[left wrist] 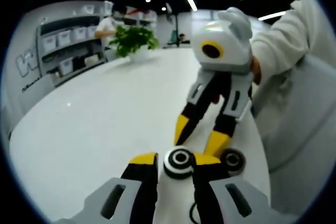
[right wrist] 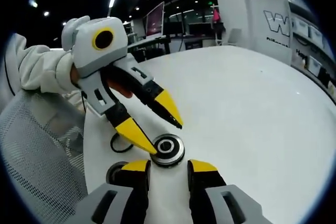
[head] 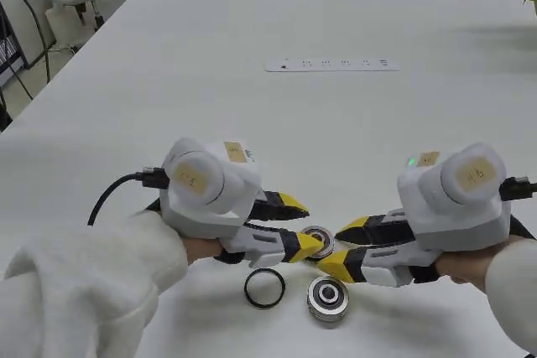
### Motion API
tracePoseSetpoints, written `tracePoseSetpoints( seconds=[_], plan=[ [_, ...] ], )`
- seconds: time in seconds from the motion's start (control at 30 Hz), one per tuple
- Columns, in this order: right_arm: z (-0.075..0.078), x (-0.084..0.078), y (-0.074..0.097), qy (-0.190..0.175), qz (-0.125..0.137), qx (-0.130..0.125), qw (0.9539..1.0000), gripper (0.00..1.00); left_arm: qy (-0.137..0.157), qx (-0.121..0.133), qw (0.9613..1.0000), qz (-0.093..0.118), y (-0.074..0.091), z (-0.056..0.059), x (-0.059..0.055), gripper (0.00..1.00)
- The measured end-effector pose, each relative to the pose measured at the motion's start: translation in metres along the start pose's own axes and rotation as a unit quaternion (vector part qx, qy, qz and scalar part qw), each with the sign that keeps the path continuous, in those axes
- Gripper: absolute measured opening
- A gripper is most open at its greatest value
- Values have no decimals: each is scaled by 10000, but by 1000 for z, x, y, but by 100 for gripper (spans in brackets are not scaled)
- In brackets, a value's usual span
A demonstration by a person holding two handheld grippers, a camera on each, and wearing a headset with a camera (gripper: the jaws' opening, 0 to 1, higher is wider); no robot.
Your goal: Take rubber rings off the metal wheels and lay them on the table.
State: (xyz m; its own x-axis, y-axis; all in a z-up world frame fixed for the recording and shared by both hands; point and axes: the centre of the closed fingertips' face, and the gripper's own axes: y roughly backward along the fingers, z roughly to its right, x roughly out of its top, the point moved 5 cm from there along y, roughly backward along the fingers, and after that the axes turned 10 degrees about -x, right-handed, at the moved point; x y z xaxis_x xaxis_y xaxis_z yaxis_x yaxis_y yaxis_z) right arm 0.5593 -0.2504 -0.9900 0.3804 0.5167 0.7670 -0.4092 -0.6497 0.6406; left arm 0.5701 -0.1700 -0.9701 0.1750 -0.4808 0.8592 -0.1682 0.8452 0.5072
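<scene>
**Two spread tools facing one wheel**

In the head view the left tool and right tool are pointing at each other across a small wheel, which is lying flat on the white surface. Both tools are holding their jaws spread and are pinching nothing. In the right gripper view one yellow tip of the left tool is touching the wheel's rim at 9 o'clock. The wheel is showing a silver face, dark concentric bands and a black outer edge. A loose black ring is lying at 7 o'clock from it. A second wheel, silver with a dark hub, is sitting at 6 o'clock.
</scene>
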Motion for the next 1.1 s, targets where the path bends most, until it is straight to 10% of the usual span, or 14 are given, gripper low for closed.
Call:
tracePoseSetpoints(
  seconds=[1.1],
  plan=[
    [2, 3, 2, 280, 39, 23, 9996, 17, -222, 1, 9997, -142, -5, 8, -2, 14]
  ],
)
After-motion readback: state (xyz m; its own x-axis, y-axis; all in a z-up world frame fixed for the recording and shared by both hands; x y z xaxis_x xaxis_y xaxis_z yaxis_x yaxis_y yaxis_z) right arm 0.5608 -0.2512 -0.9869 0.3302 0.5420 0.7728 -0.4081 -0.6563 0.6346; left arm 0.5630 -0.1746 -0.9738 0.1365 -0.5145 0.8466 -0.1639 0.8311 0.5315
